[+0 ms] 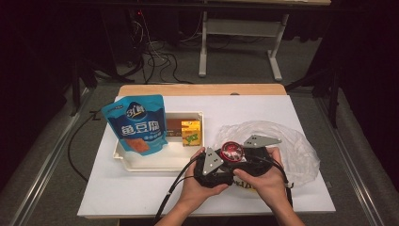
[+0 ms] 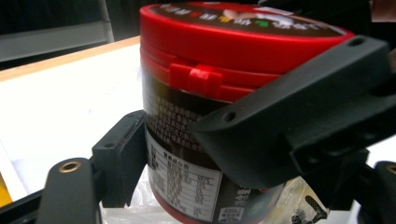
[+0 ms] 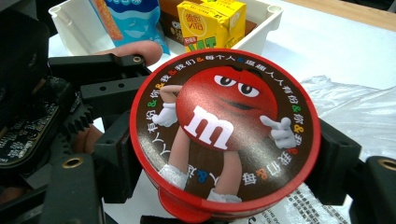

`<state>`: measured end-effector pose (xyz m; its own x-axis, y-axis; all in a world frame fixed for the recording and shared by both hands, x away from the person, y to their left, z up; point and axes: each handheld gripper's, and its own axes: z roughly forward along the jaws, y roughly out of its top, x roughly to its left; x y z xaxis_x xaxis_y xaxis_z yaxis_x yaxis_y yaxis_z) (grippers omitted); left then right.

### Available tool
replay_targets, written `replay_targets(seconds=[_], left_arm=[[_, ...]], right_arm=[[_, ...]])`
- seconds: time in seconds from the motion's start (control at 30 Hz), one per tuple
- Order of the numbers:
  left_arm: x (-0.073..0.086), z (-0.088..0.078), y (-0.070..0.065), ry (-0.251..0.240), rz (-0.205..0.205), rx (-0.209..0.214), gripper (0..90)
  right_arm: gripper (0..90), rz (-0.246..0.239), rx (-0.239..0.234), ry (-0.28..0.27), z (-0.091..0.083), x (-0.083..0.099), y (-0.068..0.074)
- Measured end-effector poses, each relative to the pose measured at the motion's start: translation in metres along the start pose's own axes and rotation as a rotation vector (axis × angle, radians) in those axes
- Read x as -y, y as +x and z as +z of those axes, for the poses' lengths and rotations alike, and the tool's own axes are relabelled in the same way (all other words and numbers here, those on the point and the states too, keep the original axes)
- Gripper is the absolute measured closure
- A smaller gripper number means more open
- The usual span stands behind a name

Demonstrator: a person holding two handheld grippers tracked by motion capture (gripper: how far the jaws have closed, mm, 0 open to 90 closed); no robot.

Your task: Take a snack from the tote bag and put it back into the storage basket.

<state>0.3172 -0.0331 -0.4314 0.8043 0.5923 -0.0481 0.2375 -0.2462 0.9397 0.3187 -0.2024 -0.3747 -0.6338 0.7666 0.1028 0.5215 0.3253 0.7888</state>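
Both the left gripper (image 1: 225, 157) and the right gripper (image 1: 241, 157) clamp their jaws on the red-lidded candy tub (image 1: 232, 151), upright over the clear plastic bag (image 1: 291, 146).

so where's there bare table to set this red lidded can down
Free: the white table in front of the white tray, left of the hands, and the far strip behind the tray and the plastic bag. Crowded: the tray, with blue pouch and yellow carton, and the bag's patch around the can.

High view overhead, far; both gripper views close on shared candy tub (image 3: 224, 130).
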Motion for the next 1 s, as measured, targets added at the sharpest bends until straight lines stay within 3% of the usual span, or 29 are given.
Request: replay_targets(seconds=[0.43,0.57,0.8,1.0], left_arm=[[0.0035,-0.0023,0.0036,-0.006,0.017,0.021,26.3],[0.0061,-0.0015,0.0027,-0.002,0.024,0.032,26.2],[0.0047,-0.002,0.0032,-0.014,-0.02,0.045,24.4],[0.0002,-0.0027,0.0005,-0.02,-0.002,0.022,22.9]], right_arm=[[21.3,0.004,-0.035,-0.009,-0.0004,0.0008,-0.0042],[25.9,-0.003,-0.043,-0.015,-0.0003,0.0013,-0.0028],[26.4,-0.027,-0.006,-0.014,-0.0019,0.0,0.0031],[26.4,-0.03,-0.007,0.003,0.001,0.0009,0.0053]])
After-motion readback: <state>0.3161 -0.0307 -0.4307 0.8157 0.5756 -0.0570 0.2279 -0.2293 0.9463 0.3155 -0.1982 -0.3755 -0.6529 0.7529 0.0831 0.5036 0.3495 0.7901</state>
